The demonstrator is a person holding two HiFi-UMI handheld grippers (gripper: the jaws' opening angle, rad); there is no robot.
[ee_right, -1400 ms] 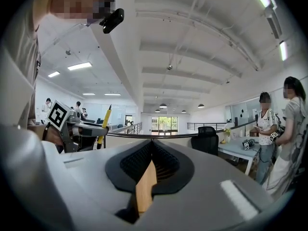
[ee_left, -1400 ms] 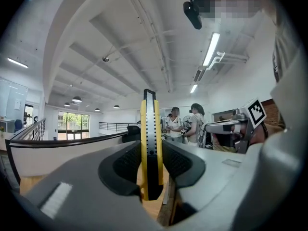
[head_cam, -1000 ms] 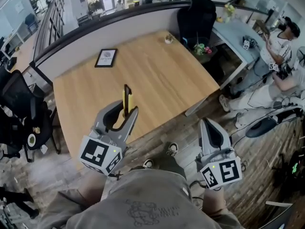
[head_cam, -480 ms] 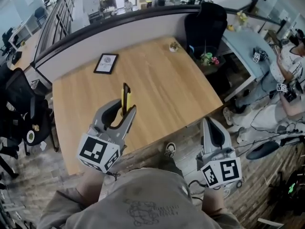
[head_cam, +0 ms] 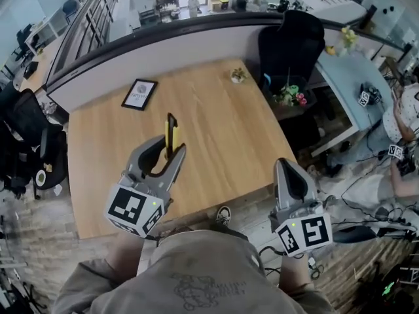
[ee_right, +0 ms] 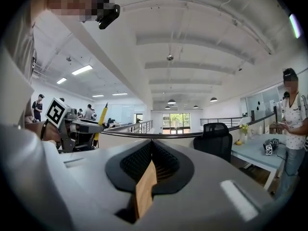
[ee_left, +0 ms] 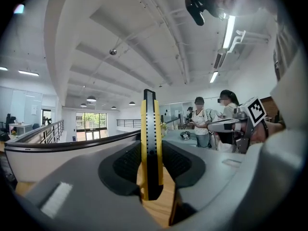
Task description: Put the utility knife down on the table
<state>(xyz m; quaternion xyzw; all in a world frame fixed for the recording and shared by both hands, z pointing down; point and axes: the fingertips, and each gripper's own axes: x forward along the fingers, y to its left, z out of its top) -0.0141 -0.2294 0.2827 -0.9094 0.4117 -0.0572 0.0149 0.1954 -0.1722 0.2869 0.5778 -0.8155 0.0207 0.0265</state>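
We see left tongs [head_cam: 171, 150] clamped on knife [head_cam: 171, 133]. Knife upright, held clear above near part of surface [head_cam: 216, 116], not touching it. In left gripper view, yellow-black knife [ee_left: 150, 143] sits pinched between both pads, standing up past them. Right tongs [head_cam: 283, 165] together, nothing between them, by surface's near right corner. We count 2 things on surface: card [head_cam: 139, 94] far left, small plant [head_cam: 237, 75] near far edge.

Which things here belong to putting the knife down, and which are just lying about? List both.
Job in hand: utility knife, clamped upright in the left gripper; wooden table.

Lying about: framed card on the table; small ornament near its far edge; black chair beyond it.
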